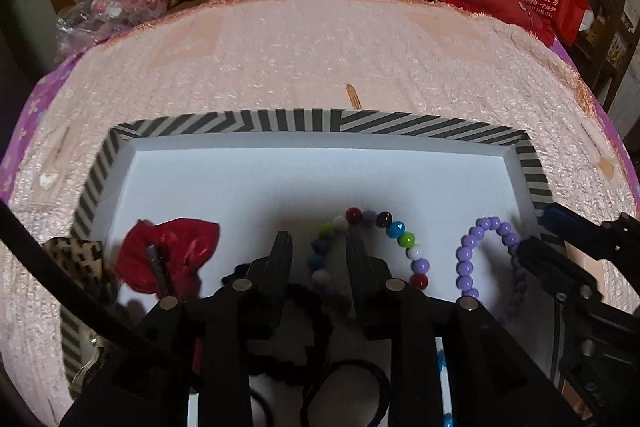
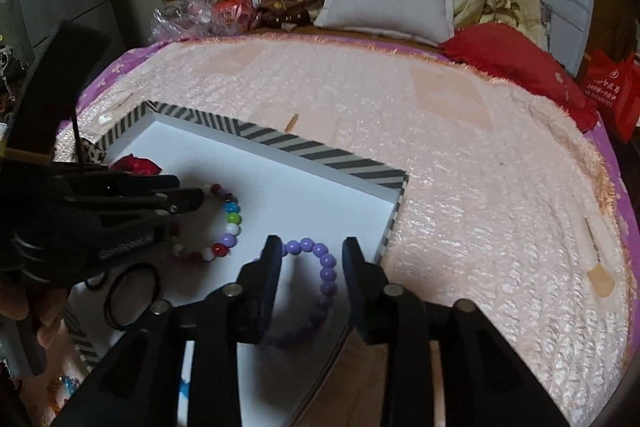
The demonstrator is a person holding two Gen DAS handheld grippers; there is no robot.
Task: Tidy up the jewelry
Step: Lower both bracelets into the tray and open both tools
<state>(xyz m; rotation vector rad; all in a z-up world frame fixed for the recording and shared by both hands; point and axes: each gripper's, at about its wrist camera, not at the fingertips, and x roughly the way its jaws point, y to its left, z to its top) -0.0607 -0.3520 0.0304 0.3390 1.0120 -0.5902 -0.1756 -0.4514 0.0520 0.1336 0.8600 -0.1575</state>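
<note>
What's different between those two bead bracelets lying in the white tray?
The multicoloured bracelet mixes red, blue, green, white and purple beads; the purple bracelet is one lilac shade throughout. The multicoloured one lies nearer the tray's middle by the left gripper; the purple one lies near its right wall. Both are loops of round beads lying flat.
</note>
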